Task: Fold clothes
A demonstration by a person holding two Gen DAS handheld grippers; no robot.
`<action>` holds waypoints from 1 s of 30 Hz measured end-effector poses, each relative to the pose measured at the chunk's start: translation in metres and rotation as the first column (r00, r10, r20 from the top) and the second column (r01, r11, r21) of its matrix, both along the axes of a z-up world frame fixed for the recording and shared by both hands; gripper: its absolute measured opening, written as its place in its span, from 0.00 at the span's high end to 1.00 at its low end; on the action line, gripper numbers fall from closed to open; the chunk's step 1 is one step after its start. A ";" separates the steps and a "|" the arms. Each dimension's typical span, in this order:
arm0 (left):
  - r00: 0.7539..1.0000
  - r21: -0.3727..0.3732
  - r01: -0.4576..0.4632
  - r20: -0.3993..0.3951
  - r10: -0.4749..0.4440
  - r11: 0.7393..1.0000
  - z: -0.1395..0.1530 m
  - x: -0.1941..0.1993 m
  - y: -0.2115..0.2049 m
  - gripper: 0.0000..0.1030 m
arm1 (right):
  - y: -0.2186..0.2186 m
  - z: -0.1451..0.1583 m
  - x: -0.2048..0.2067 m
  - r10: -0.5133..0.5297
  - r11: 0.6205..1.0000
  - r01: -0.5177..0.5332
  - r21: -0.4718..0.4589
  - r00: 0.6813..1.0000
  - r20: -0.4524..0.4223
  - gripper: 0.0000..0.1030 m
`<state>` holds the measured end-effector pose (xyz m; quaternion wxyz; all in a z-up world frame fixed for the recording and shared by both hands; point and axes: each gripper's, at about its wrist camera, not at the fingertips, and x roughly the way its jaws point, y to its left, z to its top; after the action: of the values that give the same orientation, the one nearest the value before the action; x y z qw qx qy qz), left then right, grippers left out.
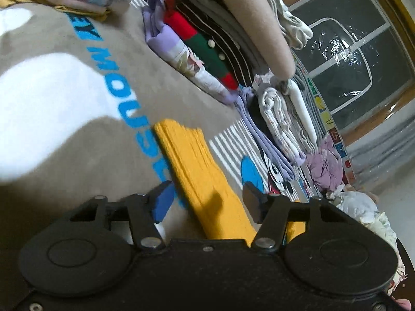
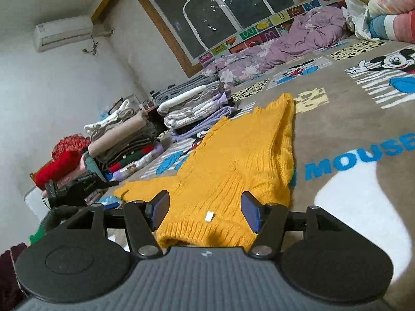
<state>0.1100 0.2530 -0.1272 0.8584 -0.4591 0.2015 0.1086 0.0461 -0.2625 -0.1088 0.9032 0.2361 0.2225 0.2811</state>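
Your right gripper [image 2: 205,213] is spread wide, gripping nothing, straddling the neckline of the yellow sweater [image 2: 233,155], probably lining up a pinch. Your left gripper [image 1: 205,202] is likewise wide and empty over a yellow strip, likely a sleeve. The sweater lies flat on the blanket [image 2: 363,108], running toward 12 o'clock; folded stacks [image 2: 135,140] sit at 10 o'clock.

We see the sweater [image 2: 233,160] spread on the bed blanket [image 2: 350,119], folded stacks [image 2: 192,108] behind it to the left, window [image 2: 228,7] beyond.
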 end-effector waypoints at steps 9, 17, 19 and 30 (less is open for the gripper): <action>0.995 0.136 0.044 0.087 -0.056 0.990 0.023 0.002 -0.019 0.94 | -0.011 -0.006 0.030 -0.031 0.993 0.030 0.114 0.999 0.012 0.40; 0.952 0.396 0.154 0.186 -0.244 0.905 0.089 -0.016 -0.105 0.94 | -0.025 -0.016 0.049 -0.060 0.963 0.066 0.260 0.998 -0.029 0.39; 0.937 0.433 0.178 0.200 -0.287 0.884 0.102 -0.016 -0.128 0.94 | -0.029 -0.019 0.054 -0.067 0.951 0.077 0.299 0.997 -0.043 0.39; 0.824 0.669 0.330 0.140 -0.548 0.666 0.133 -0.003 -0.272 0.94 | -0.049 -0.017 0.054 -0.026 0.882 0.033 0.471 0.999 -0.022 0.39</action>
<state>0.1074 -0.0186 0.0053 0.9807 -0.0998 0.1141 -0.1234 0.0997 -0.3115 -0.1255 0.8213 0.4539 0.1508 0.3110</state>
